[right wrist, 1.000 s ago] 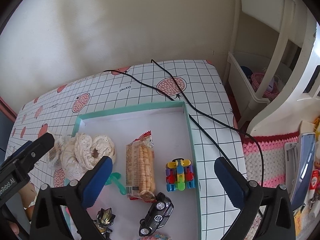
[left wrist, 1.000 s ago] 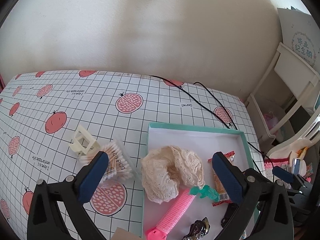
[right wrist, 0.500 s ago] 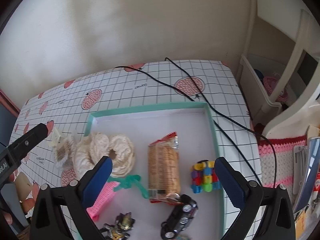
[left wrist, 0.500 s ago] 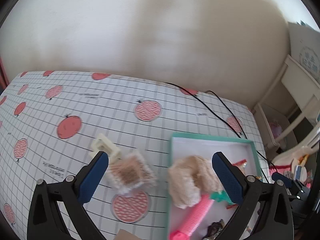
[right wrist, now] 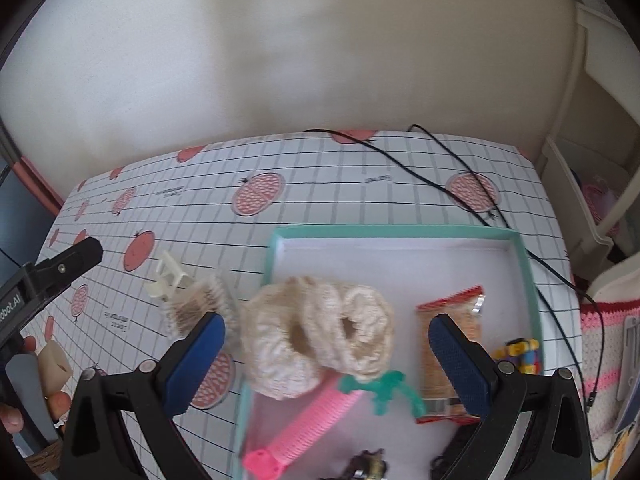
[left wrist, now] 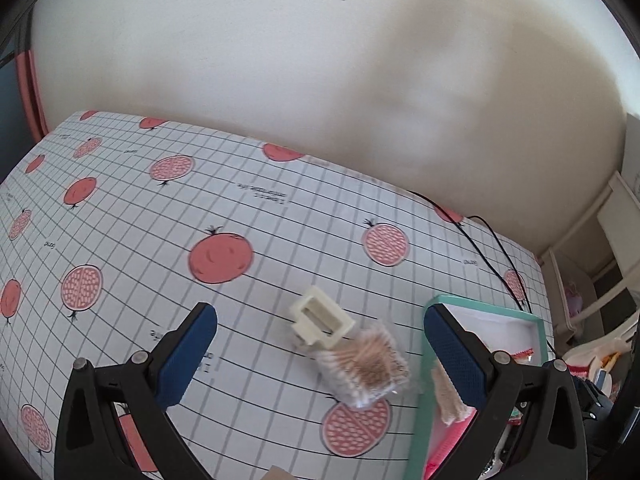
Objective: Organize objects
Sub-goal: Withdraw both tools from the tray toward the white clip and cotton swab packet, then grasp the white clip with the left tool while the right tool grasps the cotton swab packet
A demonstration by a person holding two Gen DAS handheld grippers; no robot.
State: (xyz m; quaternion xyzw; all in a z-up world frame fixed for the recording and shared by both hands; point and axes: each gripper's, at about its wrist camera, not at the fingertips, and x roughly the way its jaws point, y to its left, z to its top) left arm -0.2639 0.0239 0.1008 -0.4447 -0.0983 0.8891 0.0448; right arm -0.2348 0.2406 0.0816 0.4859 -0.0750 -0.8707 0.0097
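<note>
A teal-rimmed box (right wrist: 524,264) holds two cream lace scrunchies (right wrist: 316,340), a pink comb clip (right wrist: 304,428), a green clip (right wrist: 384,388), a biscuit pack (right wrist: 448,344), a block toy (right wrist: 520,354) and dark toys at the bottom edge. On the cloth left of it lie a cream claw clip (left wrist: 322,316) and a clear bag of cotton swabs (left wrist: 362,364). My left gripper (left wrist: 320,354) is open and empty, above the clip and swabs. My right gripper (right wrist: 328,356) is open and empty, above the scrunchies. The box edge (left wrist: 420,400) shows in the left wrist view.
The table has a checked cloth with pomegranate prints (left wrist: 220,258). A black cable (right wrist: 460,184) runs along its back right. A white shelf unit (right wrist: 592,184) stands at the right. The wall is close behind. The left gripper's arm (right wrist: 44,276) shows at the right wrist view's left edge.
My left gripper has swung left from over the box to over the claw clip and swabs. My right gripper has shifted left to over the scrunchies. Both stay open.
</note>
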